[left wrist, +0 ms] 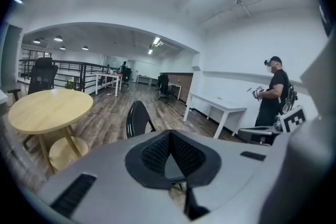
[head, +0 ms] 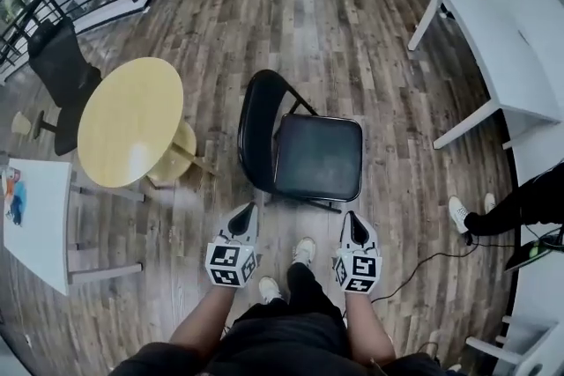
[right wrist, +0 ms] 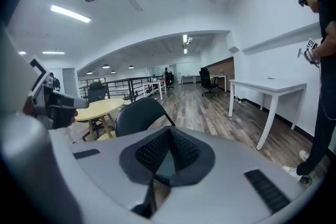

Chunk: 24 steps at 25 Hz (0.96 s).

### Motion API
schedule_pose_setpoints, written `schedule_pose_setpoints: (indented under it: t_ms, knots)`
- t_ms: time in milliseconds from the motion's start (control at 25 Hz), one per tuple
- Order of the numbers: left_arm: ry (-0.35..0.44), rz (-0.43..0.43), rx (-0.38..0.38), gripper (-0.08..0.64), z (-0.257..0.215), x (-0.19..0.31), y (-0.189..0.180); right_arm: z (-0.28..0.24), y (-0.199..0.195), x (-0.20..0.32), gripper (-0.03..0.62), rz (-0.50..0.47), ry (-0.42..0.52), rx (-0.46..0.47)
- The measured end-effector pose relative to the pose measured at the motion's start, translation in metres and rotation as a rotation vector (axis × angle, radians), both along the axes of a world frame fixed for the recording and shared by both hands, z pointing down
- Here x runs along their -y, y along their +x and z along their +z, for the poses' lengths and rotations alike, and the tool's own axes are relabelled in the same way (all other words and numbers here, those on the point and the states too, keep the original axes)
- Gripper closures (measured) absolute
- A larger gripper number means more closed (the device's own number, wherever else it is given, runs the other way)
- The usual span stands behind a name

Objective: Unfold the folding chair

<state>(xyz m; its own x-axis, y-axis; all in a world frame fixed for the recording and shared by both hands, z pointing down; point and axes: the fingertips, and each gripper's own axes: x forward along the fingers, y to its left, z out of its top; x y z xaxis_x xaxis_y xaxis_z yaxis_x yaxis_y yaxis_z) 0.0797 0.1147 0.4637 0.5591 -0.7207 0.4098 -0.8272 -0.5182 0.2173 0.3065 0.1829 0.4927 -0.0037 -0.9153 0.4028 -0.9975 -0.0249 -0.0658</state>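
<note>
The black folding chair stands opened out on the wooden floor, its seat level and its backrest on the left. My left gripper hangs just short of the chair's near left corner, jaws shut and empty. On the other side my right gripper is held near the seat's front right corner, also shut with nothing in it. In the left gripper view the shut gripper points toward the backrest. The right gripper view shows its shut gripper below the backrest.
A round yellow table with a stool under it stands left of the chair, a black office chair beyond. White tables line the right side; another white table is at left. Another person's leg and a floor cable are at right.
</note>
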Motion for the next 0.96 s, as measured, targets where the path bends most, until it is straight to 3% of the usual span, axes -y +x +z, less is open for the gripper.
schedule_pose_setpoints:
  t_ms: [240,480,720,960]
  knots:
    - [0.035,0.045,-0.057,0.554,-0.055,-0.077,-0.014,-0.075,-0.064,-0.063,0.577,-0.072,0.068,-0.1]
    - [0.07,0.086,-0.07,0.554,-0.083,-0.107,-0.025,-0.114,-0.113,-0.088,0.577,-0.129,0.141,-0.146]
    - [0.101,0.075,-0.072,0.554,-0.099,-0.123,-0.041,-0.129,-0.134,-0.105,0.577,-0.146,0.176,-0.153]
    - [0.141,0.058,-0.061,0.554,-0.101,-0.115,-0.055,-0.157,-0.146,-0.088,0.577,-0.147,0.271,-0.137]
